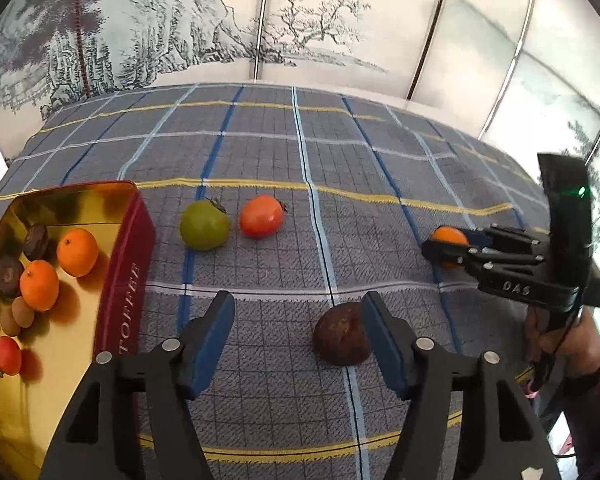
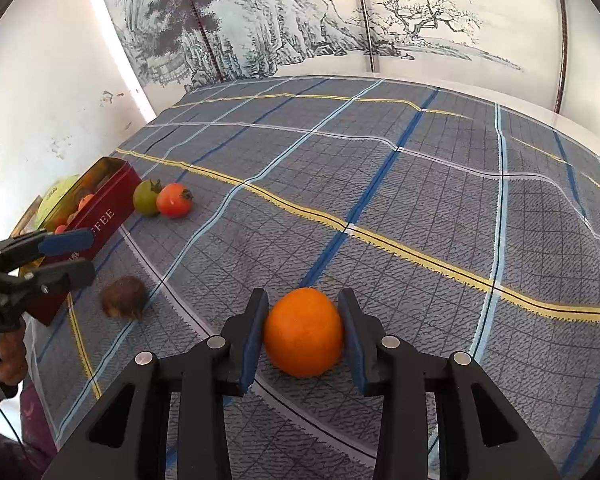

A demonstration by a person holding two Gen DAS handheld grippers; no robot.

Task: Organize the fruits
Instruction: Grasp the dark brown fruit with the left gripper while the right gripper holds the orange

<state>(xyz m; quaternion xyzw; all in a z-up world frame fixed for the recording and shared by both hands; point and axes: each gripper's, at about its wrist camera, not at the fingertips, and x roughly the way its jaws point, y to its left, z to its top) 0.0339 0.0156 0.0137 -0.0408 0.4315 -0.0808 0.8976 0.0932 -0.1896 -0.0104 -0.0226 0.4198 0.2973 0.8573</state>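
Left of the left gripper (image 1: 300,344), a red toffee tin (image 1: 130,280) with a gold lining holds two oranges, a small red fruit, two dark round fruits and a pale brown one; beyond its fingertips lie a green persimmon (image 1: 204,224) and an orange-red persimmon (image 1: 261,216), almost touching on the plaid cloth (image 1: 340,152); its jaws stand about half open with nothing between them; a brown rough-skinned fruit (image 1: 342,334) sits just outside its right pad, near touching; well to its right, the right gripper (image 2: 303,332) is clamped on an orange (image 2: 304,332), both blue pads pressed to the peel, the fruit low on the cloth.

Risks: the left pad-back could nudge the brown fruit and roll it away; the orange is round and pinched near its middle, so a tilt on the way to the tin may let it slip.

Hard to read: the brown fruit's kind; the tin's near end, cut off by the frame; a yellow-green object behind the tin, mostly hidden.
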